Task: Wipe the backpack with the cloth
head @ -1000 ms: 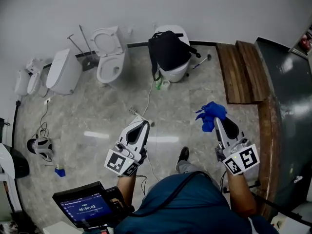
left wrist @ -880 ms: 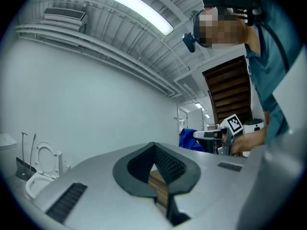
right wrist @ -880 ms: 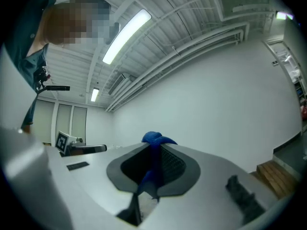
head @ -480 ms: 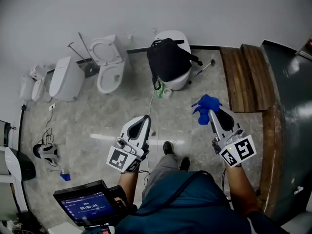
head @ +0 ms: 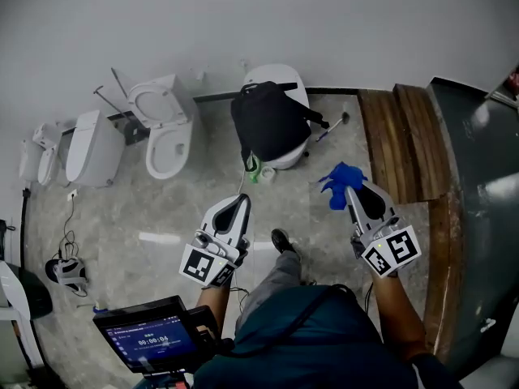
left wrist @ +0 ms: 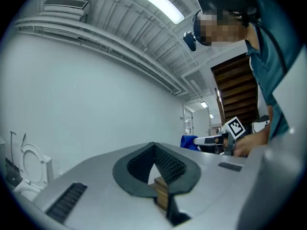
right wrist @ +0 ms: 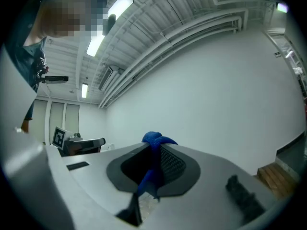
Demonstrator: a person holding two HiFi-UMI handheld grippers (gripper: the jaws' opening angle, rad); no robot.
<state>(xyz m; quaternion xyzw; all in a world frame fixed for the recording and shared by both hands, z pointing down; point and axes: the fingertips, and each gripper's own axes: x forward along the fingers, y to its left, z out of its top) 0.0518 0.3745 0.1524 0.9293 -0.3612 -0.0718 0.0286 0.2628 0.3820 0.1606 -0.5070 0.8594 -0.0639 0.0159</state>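
Where the head view looks down, the backpack [head: 268, 124] is draped over a white toilet [head: 285, 157] at the wall, well ahead of both grippers. The left gripper [head: 240, 201] and right gripper [head: 349, 190] are held side by side above the floor [head: 146, 209], and the right one carries a blue cloth [head: 340, 181].

Left gripper view: the jaws meet at their tips with nothing between them.

Right gripper view: the jaws are clamped on the cloth, which bunches above their tips.

Left claw [head: 242, 200] closed empty; right claw [head: 349, 190] pinches cloth [head: 340, 178].
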